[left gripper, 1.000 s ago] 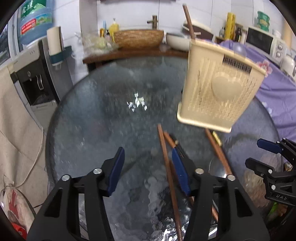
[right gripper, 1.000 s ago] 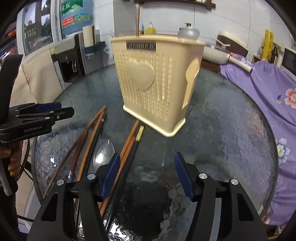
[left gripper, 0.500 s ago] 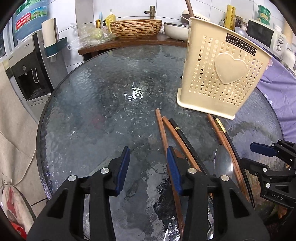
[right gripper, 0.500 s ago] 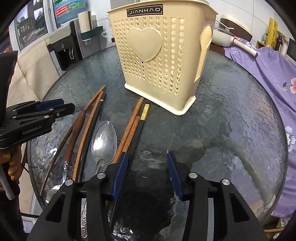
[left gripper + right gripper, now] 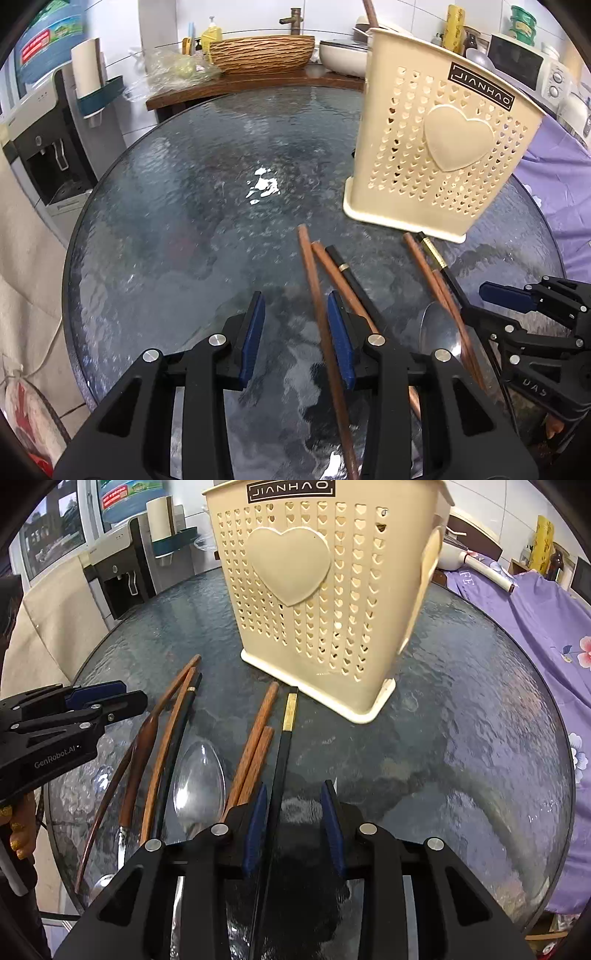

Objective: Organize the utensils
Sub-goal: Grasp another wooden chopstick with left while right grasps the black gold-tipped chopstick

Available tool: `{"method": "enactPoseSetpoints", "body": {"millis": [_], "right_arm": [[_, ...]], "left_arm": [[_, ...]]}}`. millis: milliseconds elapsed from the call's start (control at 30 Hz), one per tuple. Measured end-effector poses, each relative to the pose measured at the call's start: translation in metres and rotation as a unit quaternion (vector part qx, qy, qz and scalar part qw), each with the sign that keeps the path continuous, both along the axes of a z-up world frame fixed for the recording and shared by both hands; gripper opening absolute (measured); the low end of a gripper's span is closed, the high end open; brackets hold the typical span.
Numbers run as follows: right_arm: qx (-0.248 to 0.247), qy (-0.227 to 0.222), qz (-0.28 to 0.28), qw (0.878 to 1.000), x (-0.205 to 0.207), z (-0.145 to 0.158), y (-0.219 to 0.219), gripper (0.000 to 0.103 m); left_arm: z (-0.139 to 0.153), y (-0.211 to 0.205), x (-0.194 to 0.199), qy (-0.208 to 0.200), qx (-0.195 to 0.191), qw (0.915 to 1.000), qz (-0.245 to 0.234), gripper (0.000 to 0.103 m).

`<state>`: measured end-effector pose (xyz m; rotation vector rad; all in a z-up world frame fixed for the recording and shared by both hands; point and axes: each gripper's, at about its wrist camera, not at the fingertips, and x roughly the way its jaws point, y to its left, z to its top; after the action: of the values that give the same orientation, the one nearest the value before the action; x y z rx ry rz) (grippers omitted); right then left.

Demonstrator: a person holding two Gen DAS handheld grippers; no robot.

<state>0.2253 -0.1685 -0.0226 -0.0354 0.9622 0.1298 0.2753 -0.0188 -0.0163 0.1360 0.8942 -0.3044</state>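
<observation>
A cream perforated utensil holder (image 5: 325, 602) with a raised heart and a "JIANHAO" label stands upright toward the far side of the round textured-glass tabletop (image 5: 461, 746). The utensils lie loose on the glass just near of it, none inside that can be seen from here.

The right hand-held gripper (image 5: 291, 827) hovers low over the near edge with its blue-padded jaws parted. A black chopstick with a gold band (image 5: 282, 760) runs between the pads, closer to the left one; whether it touches that pad cannot be told. Just left of it lie two brown wooden chopsticks (image 5: 255, 746) side by side, then a metal spoon (image 5: 199, 779) bowl-up, then a black chopstick beside a curved brown one (image 5: 162, 760), and a wooden-handled utensil (image 5: 138, 760) farthest left.

The left hand-held gripper (image 5: 295, 336) is also spread open and grips nothing. A brown chopstick (image 5: 321, 332) passes just inside its right pad (image 5: 340, 343), lying on the glass beneath. To its right sit a second brown chopstick and a black gold-banded chopstick (image 5: 351, 277), their far tips close together.
</observation>
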Motion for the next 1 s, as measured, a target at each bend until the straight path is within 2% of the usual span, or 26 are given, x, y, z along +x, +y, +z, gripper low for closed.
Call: {"method": "enactPoseSetpoints", "body": {"millis": [167,367,600,733,800,1000], "right_arm": [[0.0,0.001,0.0,1.0,0.005,0.0,-0.002,0.029],[-0.001,0.001,0.002,1.0,0.009,0.0,-0.004,0.029],[-0.002,0.003,0.001,1.0,0.017,0.001,-0.003,0.029],[-0.003,0.006,-0.002,1.0,0.026,0.001,0.0,0.029],[-0.003,0.009,-0.004,1.0,0.03,0.002,0.001,0.029],[-0.006,0.009,-0.005,1.0,0.044,0.002,0.012,0.028]], "left_arm": [[-0.003,-0.009,0.01,0.004,0.018,0.9998,-0.007,0.032],[-0.007,-0.012,0.017,0.021,0.012,0.9996,-0.015,0.031],[-0.013,-0.018,0.023,0.028,0.032,0.9989,-0.018,0.025],[-0.014,-0.022,0.03,0.033,0.034,0.9987,-0.02,0.023],[-0.014,-0.024,0.033,0.034,0.034,0.9986,-0.024,0.018],[-0.014,-0.027,0.043,0.037,0.03,0.9985,-0.027,0.016]]}}
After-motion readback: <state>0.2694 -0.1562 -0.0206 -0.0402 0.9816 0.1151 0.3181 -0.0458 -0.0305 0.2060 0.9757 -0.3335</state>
